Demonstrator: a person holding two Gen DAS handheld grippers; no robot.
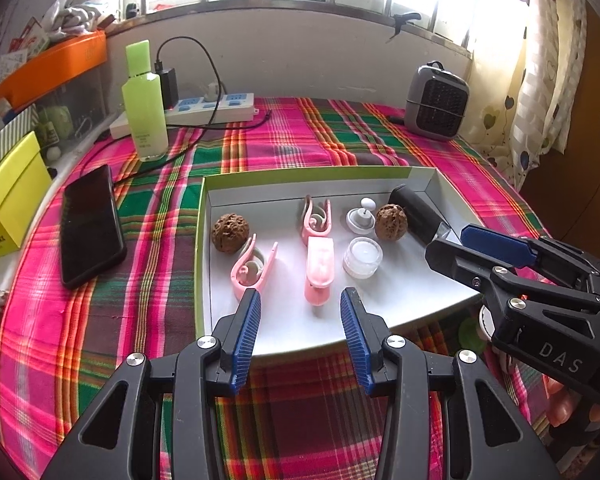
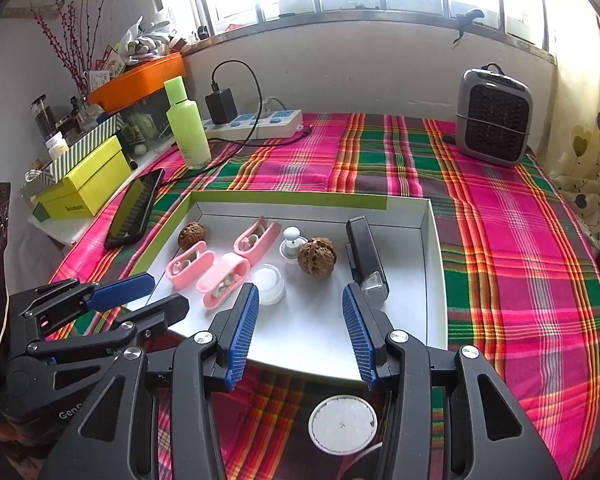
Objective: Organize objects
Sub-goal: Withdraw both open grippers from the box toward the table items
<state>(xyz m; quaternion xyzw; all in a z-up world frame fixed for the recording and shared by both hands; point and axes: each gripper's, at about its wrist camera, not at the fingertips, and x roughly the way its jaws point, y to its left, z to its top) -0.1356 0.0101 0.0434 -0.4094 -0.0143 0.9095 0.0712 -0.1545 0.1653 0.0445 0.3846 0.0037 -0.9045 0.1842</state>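
tablecloth (image 1: pixel 284 148): woven cloth, soft and matt, pink and green checks
tray (image 1: pixel 300 320): white card, smooth, a bit shiny inside
walnuts (image 1: pixel 230 233): rough, bumpy brown shell, dull
pink clips (image 1: pixel 320 268): smooth plastic, a little glossy
small jar (image 1: pixel 363 257): clear, see-through plastic or glass, cannot tell which
phone (image 1: pixel 90 226): black screen, very shiny
green bottle (image 1: pixel 145 112): smooth plastic, soft shine
left claw (image 1: pixel 300 312): matt black plastic, blue ribbed pads (image 1: pixel 247 332), shiny metal screws
heater (image 2: pixel 494 118): grey plastic, smooth, black grille
yellow box (image 2: pixel 88 188): matt card
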